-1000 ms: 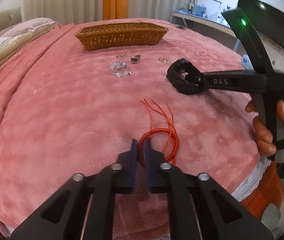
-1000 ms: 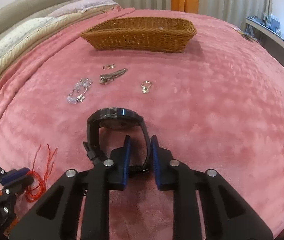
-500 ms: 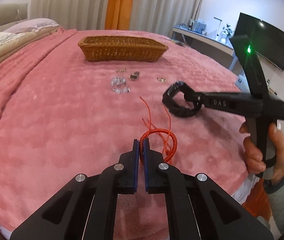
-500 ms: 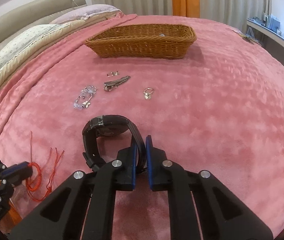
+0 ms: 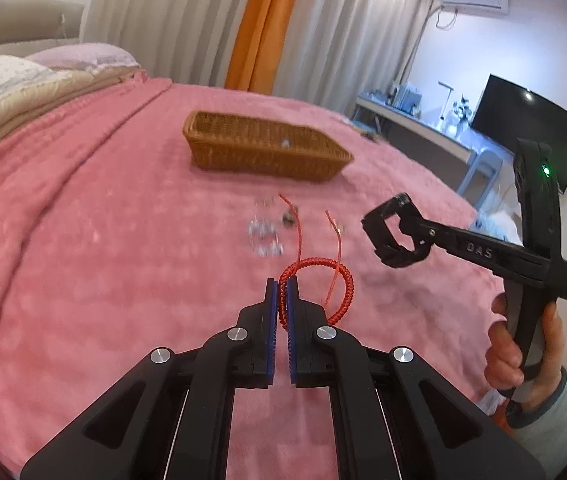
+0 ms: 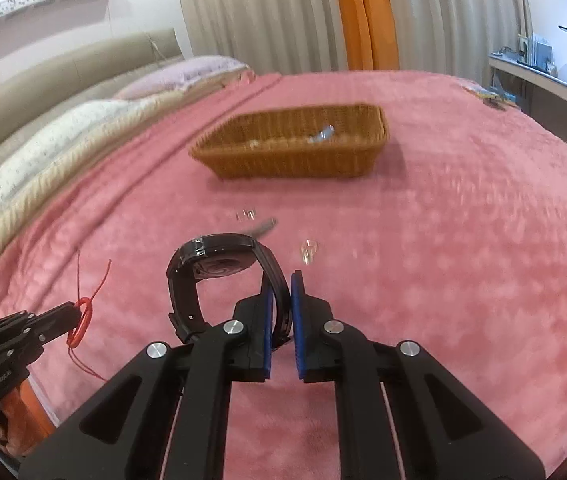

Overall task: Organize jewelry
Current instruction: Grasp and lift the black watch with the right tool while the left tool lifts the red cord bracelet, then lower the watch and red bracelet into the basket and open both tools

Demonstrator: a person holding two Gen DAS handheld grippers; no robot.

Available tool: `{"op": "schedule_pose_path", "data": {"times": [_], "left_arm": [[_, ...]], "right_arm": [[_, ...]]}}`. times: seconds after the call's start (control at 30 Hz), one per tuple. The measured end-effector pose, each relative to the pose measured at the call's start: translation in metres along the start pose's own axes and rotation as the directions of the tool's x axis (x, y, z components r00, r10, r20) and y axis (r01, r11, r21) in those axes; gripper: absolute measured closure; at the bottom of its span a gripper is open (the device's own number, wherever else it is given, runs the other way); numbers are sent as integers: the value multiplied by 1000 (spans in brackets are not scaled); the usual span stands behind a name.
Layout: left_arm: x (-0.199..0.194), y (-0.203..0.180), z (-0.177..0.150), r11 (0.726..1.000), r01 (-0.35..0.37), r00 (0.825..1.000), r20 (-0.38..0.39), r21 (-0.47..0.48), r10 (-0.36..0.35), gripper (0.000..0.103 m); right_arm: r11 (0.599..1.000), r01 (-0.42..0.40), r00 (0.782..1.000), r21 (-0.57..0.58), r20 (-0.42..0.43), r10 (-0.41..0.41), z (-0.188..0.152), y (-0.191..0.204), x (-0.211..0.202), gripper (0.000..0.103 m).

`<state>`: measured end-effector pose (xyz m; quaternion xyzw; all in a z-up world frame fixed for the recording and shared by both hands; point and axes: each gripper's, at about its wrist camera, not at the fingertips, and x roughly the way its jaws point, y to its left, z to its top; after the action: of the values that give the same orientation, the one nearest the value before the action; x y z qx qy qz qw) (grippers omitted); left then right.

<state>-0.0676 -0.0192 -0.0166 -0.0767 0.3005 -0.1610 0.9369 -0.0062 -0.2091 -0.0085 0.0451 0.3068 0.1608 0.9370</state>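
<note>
My left gripper (image 5: pixel 282 286) is shut on a red cord bracelet (image 5: pixel 339 284) and holds it above the pink blanket; its loose ends hang free. It also shows in the right wrist view (image 6: pixel 79 322). My right gripper (image 6: pixel 281 282) is shut on the strap of a black watch (image 6: pixel 211 260), lifted off the bed; the watch also shows in the left wrist view (image 5: pixel 393 236). A wicker basket (image 6: pixel 295 160) sits farther back on the bed, also in the left wrist view (image 5: pixel 263 148), with small pieces inside.
Small jewelry lies on the blanket between the grippers and the basket: a clear bead bracelet (image 5: pixel 265 238), a clip (image 6: pixel 263 227), small earrings (image 6: pixel 245 214) and a ring (image 6: pixel 308 249). Pillows (image 6: pixel 63 136) lie left. A desk and TV (image 5: pixel 523 136) stand right.
Both grippers closed on their pieces and lifted: the red bracelet and the watch left the blanket and rose. The views tilted up toward the basket.
</note>
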Motion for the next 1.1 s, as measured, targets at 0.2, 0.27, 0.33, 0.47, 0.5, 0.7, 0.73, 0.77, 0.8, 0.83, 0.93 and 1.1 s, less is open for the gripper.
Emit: {"op": "schedule_pose_path", "data": {"times": [0.2,0.27,0.33,0.47,0.5,0.7,0.73,0.77,0.8,0.83,0.93,1.1], "left_arm": [[1,4,46,1000,-7,997,71,9,7,101],[6,6,70,1000,-7,995,96,12,6,101],[12,6,92,1000,-11,993,121,20,8,101],[32,6,140,1000,16,987,161,22,-19,101],[41,5,155,999,17,985,172,29,-22,101],[88,0,209,998,34,977,210,57,-45,101],[100,1,216,998,28,977,211,59,-40,101],[113,2,222,998,21,978,207,61,-33,101],[124,5,224,998,15,979,202,59,-27,101],[137,8,226,998,11,981,195,56,-21,101],[174,21,230,999,-5,987,159,35,0,101],[224,46,223,1000,-16,997,81,-15,17,101]], "right_arm": [[1000,-20,998,12,53,20,40,0,-9,96],[1000,-16,998,12,69,15,56,-2,-8,96],[1000,5,997,10,81,-6,75,-3,-3,96],[999,31,993,14,109,-33,113,-9,14,96],[999,32,993,18,116,-34,121,-11,19,96],[997,43,990,58,133,-51,166,-27,72,96],[997,45,990,67,127,-53,171,-31,82,96],[996,46,991,75,122,-55,175,-34,92,96],[995,50,992,85,113,-59,179,-38,104,96],[994,53,993,93,104,-63,182,-41,114,96],[992,64,995,113,73,-73,186,-53,144,96],[985,51,999,167,-24,-48,183,-73,189,96]]}}
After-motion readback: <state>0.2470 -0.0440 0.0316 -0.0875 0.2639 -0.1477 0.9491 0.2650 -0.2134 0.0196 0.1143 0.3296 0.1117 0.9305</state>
